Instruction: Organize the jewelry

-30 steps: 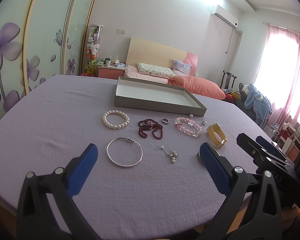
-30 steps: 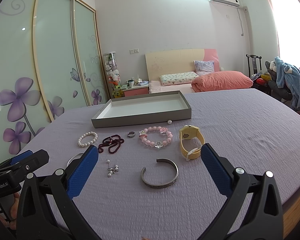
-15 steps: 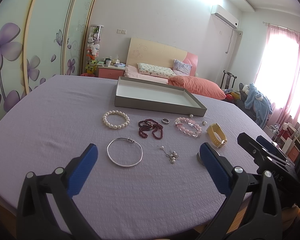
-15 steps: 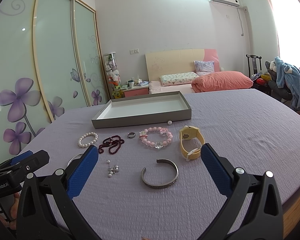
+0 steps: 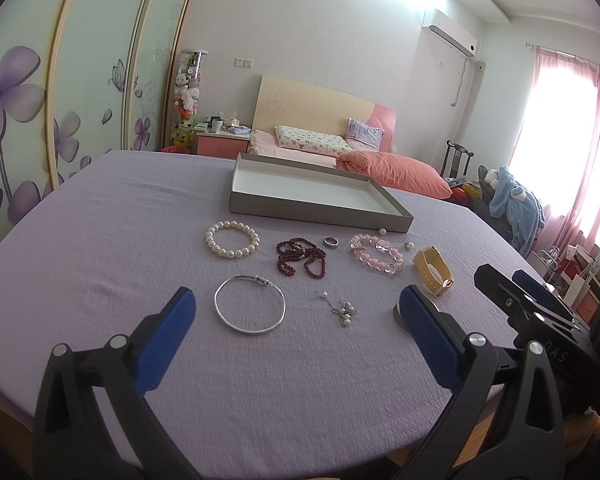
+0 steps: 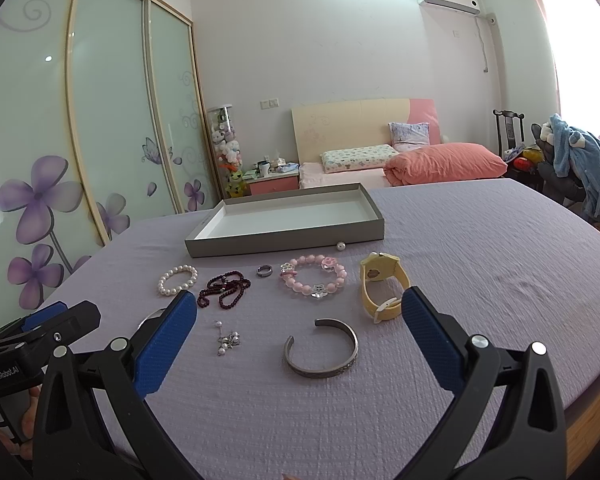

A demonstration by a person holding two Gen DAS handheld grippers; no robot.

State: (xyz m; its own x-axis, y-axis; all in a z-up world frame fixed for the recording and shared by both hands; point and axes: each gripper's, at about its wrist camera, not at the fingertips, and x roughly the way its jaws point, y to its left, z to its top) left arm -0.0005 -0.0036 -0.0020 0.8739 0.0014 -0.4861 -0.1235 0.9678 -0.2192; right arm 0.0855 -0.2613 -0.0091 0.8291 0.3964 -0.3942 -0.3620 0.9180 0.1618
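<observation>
Jewelry lies on a lilac tablecloth (image 5: 100,240) in front of an empty grey tray (image 5: 312,196) (image 6: 288,220). There is a white pearl bracelet (image 5: 231,239) (image 6: 177,280), a dark red bead strand (image 5: 300,258) (image 6: 224,289), a ring (image 5: 331,241) (image 6: 265,271), a pink bead bracelet (image 5: 376,254) (image 6: 313,280), a yellow watch (image 5: 433,270) (image 6: 382,286), a thin silver bangle (image 5: 250,310), pearl earrings (image 5: 342,310) (image 6: 227,338) and a grey cuff (image 6: 321,354). My left gripper (image 5: 296,328) is open and empty, near the bangle. My right gripper (image 6: 300,328) is open and empty, above the cuff.
A loose pearl (image 6: 341,246) and a small stud (image 5: 409,245) lie by the tray's front wall. The right gripper's body shows at the right of the left wrist view (image 5: 540,320). A bed (image 6: 420,160) and sliding wardrobe doors (image 6: 100,120) stand beyond the table.
</observation>
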